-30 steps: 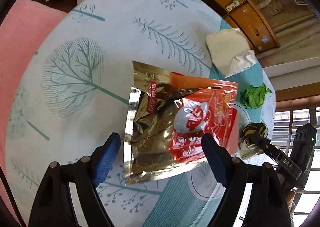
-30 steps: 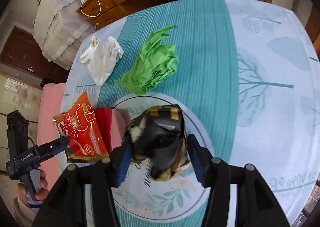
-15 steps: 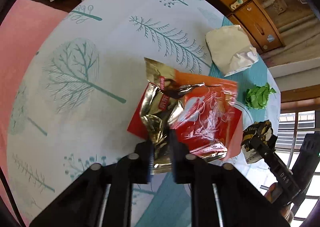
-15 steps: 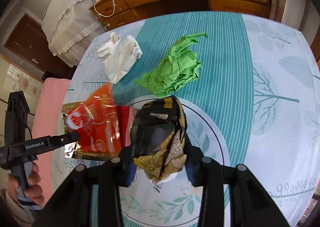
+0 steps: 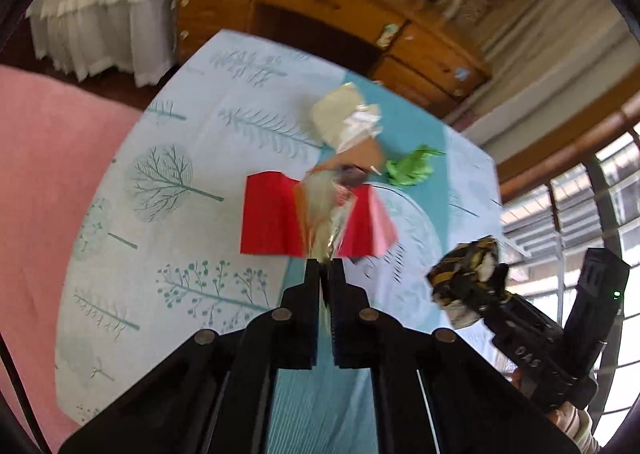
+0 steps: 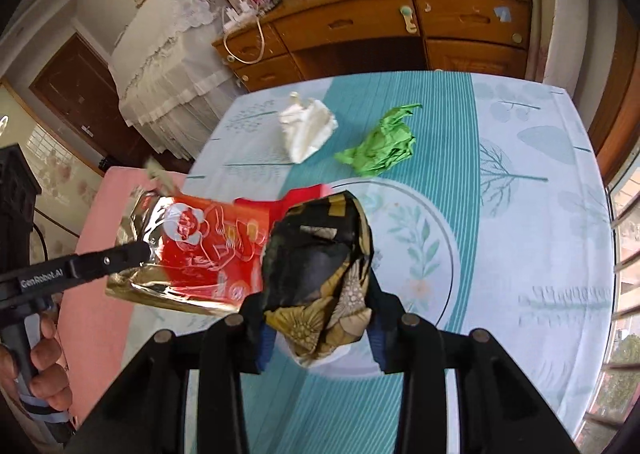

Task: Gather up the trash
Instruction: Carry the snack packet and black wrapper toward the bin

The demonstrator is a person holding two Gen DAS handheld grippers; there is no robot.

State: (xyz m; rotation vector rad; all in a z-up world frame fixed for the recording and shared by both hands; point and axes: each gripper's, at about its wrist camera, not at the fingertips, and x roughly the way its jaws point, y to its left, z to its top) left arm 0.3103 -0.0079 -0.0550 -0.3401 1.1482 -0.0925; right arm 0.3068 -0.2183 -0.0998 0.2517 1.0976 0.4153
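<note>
Left gripper: jaws pressed together on the foil edge of the red snack packet, which hangs clear of the table; a hand grips its handle at far left of the right wrist view. Under the packet, a folded red paper lies on the cloth, not held. Right gripper: jaws clamped on the crumpled black-and-gold wrapper, also off the table surface. Farther across the table, a white crumpled tissue sits left of a green crumpled paper, just beside each other but apart; neither is touched. Progress, judged: two pieces are in hand, none visibly deposited; no bin shows in either view. At least three pieces remain on the table: red paper, tissue, green paper. View differences: the left wrist view is motion-blurred, shows the packet edge-on so its print is unreadable, but exposes nearly the whole red paper and the right gripper with its wrapper at lower right. The right wrist view shows the packet's printed face, the tissue and green paper sharply, while the red paper is mostly hidden behind packet and wrapper.
</note>
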